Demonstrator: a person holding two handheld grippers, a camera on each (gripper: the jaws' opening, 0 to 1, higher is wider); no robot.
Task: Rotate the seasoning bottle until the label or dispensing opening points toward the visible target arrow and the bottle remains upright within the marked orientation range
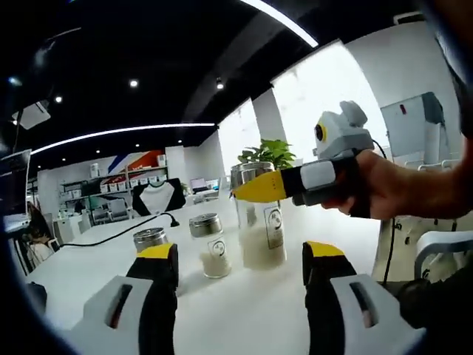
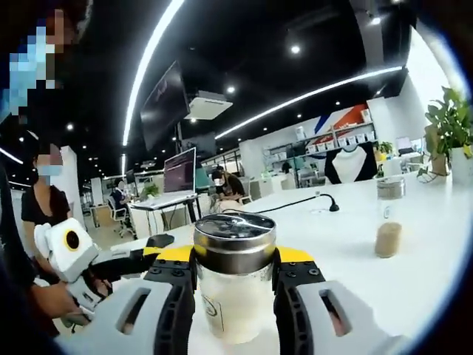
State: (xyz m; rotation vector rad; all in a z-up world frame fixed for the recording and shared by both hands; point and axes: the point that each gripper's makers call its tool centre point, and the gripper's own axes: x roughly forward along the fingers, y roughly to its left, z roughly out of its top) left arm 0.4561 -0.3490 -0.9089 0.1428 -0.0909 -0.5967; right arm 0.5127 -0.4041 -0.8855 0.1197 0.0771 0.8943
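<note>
Your right gripper is clenched on the big seasoning bottle: in the right gripper view its jaws press the glass from either side just below the steel cap, a high grip that looks chosen so you can twist the bottle about its own axis without tipping it. The bottle stands upright on the white counter, its label partly showing low on the side facing that camera. In the left gripper view the same bottle is the tallest of three, with your right gripper reaching in from the right at cap height and your hand wrapped round its handle.

Your left gripper hangs released, jaws spread wide and holding nothing, nearer the camera than the bottle and apart from it. I judge it is waiting there to steady the bottle if needed.

Beside the big bottle stand a medium shaker, just to its left in that view, and a small shaker further left, both clear of the turn. Beyond the bottle a black cable crosses the counter and a potted plant stands behind it.

No target arrow can be made out on the counter, so check the label's heading yourself before turning.
</note>
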